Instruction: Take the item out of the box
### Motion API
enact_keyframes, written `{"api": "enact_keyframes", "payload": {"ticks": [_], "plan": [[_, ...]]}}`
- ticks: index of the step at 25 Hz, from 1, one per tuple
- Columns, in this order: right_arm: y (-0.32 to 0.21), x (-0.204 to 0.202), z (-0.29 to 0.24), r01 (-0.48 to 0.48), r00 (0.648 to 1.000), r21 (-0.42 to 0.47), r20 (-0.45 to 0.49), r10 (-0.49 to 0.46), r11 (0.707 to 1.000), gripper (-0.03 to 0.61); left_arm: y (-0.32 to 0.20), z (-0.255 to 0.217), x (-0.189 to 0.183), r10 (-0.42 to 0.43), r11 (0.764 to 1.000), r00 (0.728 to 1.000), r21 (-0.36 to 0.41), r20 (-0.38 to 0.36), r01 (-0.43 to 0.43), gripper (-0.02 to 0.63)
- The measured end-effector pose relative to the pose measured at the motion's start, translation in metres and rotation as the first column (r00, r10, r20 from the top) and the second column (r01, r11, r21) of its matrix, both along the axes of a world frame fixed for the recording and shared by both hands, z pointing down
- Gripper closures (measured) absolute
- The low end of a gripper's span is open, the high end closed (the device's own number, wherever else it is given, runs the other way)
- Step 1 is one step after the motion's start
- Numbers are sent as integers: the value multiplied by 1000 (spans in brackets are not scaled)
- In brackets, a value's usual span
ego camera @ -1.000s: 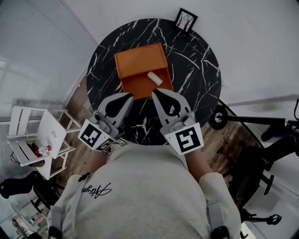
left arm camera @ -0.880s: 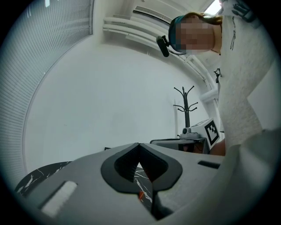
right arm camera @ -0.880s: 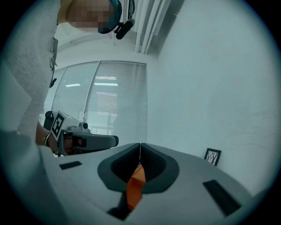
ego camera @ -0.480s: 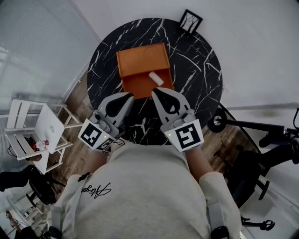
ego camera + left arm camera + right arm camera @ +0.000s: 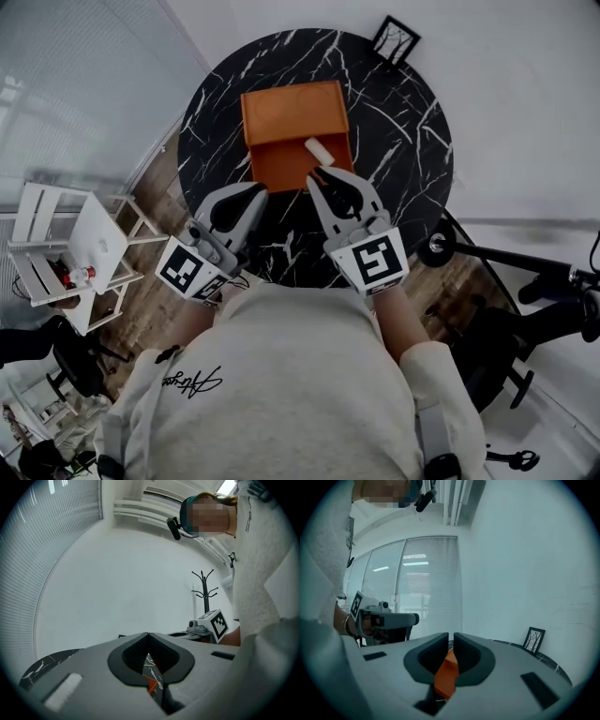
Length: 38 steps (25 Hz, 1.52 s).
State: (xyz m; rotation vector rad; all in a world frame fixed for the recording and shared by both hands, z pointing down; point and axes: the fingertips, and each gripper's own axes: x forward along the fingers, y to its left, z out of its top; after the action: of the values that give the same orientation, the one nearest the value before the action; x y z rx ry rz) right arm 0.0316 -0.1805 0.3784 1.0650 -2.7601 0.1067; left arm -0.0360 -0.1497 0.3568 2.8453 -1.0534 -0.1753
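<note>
Both pairs of jaws are closed with nothing between them. The right gripper (image 5: 323,174) shows only a sliver of a gap in its own view, through which orange can be seen beyond. The left gripper (image 5: 259,192) has its tips meeting. The orange box (image 5: 281,117) lies open on the black marble table (image 5: 398,141). The white item (image 5: 317,150), a small roll-shaped thing, rests inside it on the right side of the shallow tray. The right gripper's tips are over the tray's near edge, just beside the item, though I cannot tell whether they touch it. The left gripper waits off the box's near left corner. As I judge it, the box is open but the item is not yet gripped. Opening the jaws, taking hold and lifting it out are all left to do.
</note>
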Motion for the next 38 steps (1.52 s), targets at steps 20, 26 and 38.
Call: {"api": "enact_keyframes", "payload": {"ticks": [20, 26, 38], "plan": [[-32, 9, 41, -6, 997, -38, -72, 3, 999, 471, 7, 12, -15, -80, 996, 997, -42, 17, 80, 611], [-40, 6, 61, 14, 993, -85, -114, -23, 996, 460, 8, 14, -20, -99, 994, 995, -55, 13, 99, 612], [-56, 2, 102, 23, 975, -154, -217, -56, 988, 457, 9, 16, -30, -128, 990, 992, -58, 15, 128, 612]]}}
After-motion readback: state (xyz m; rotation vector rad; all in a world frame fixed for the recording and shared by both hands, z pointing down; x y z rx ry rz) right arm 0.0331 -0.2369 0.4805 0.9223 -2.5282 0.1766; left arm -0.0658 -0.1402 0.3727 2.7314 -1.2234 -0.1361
